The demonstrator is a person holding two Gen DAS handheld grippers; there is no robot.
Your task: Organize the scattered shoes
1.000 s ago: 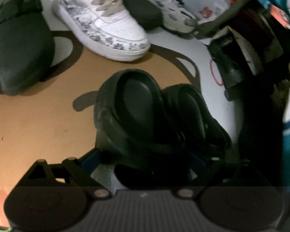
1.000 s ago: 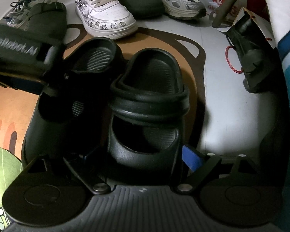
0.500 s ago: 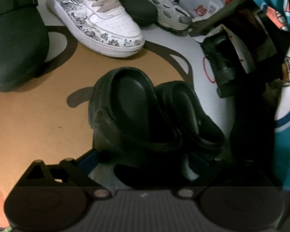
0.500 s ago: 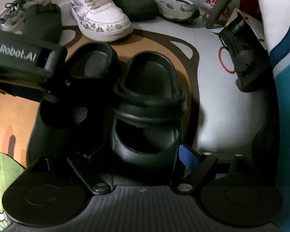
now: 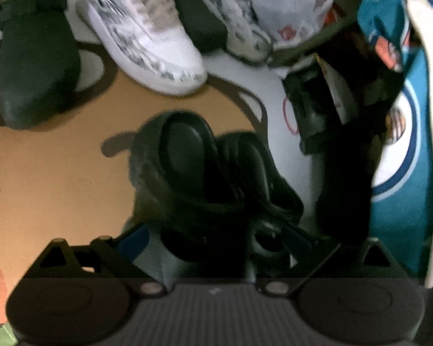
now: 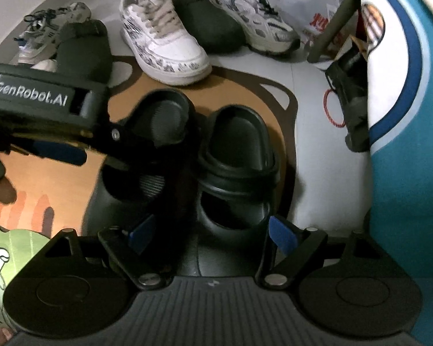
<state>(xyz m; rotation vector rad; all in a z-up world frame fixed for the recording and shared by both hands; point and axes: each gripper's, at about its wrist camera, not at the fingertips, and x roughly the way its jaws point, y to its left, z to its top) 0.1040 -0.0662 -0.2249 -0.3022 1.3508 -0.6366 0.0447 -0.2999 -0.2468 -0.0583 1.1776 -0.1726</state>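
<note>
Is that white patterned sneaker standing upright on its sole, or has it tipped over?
Upright. The white patterned sneaker sits flat on its sole at the rug's far edge, laces facing up, toe pointing toward the camera.

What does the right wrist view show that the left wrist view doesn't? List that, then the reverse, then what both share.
Right wrist only: the GenRobot.AI label on the other tool, a person's fingers at the left edge, and the mat's green corner.
Left wrist only: the left gripper seen from behind, flanking the left black clog.
Both: that clog, the right black clog, the white patterned sneaker, the tan mat and the teal cloth.
</note>
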